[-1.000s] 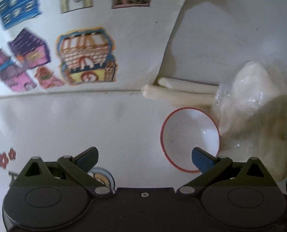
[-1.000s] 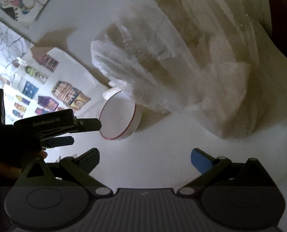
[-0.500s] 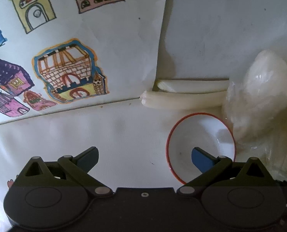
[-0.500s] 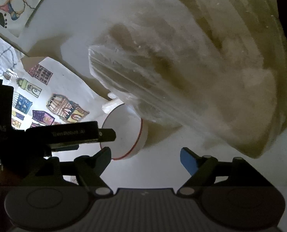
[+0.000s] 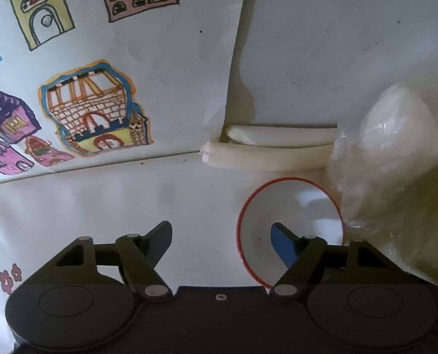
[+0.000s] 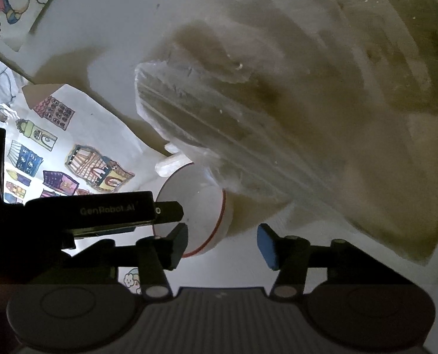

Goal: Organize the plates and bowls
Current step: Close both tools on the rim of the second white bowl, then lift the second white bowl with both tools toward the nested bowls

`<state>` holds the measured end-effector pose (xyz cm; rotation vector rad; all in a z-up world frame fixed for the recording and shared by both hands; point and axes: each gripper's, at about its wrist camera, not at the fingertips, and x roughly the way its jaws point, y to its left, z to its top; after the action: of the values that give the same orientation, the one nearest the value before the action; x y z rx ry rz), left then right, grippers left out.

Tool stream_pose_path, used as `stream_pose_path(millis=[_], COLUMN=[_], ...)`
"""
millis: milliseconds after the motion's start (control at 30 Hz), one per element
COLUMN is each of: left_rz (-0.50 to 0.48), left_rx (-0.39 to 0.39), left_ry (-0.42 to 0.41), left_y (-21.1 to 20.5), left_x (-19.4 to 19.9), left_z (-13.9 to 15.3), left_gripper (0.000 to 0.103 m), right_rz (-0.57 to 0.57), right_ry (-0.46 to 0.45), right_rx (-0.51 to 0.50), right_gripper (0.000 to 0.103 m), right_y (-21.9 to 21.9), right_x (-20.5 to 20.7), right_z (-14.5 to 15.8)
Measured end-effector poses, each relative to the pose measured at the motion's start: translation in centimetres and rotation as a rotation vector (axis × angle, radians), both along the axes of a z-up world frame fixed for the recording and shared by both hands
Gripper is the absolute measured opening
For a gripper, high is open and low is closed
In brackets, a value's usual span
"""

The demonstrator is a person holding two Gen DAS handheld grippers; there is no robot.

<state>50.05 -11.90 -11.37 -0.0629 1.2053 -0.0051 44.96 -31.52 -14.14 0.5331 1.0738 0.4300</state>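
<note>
Bowl [image 5: 289, 215] partly hidden behind left gripper [image 5: 221, 239], possibly straddling its rim.

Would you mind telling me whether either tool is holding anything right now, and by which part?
Nothing is held. The left tool is open, one finger over the red-rimmed bowl, not clamping its rim. The right tool is open and empty.

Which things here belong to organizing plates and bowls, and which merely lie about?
Job:
red-rimmed white bowl
left tool, open at the bowl
right tool, open

Lying about:
clear plastic bag
house drawings sheet
two pale sticks
</note>
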Motion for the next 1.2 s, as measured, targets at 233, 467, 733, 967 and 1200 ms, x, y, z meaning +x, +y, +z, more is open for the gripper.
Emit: stream_pose_path(millis=[233,467,733,967,1200], left_rz=[0.026,0.043,0.049,0.077,0.080], left_rx=[-0.065,-0.078,-0.090,-0.106,-0.122], left_ry=[0.025,0.015,0.015,-0.006,-0.035], left_y=[0.1,0.2,0.2,0.8,1.0], left_x=[-0.1,-1.0,-2.8,-5.7,-7.8], left_z=[-0.9,-1.7,-1.9,-1.6,-1.0], left_gripper=[0.039,0.017,0.008,0.008,0.008], right_rz=[0.003,0.023,0.056,0.100,0.121], right_ry=[0.010,0.006,0.004,-0.014,-0.039], right_rx=[0.004,0.010,0.011,0.017,0.008], right_gripper=[0.041,0.025,0.020,0.019,0.019], right_y=[0.2,0.6,0.4,0.1,-0.4], right_x=[0.8,0.9,0.6,-0.9,-2.3], right_z=[-0.5,-0.8,-0.5,0.3,1.2])
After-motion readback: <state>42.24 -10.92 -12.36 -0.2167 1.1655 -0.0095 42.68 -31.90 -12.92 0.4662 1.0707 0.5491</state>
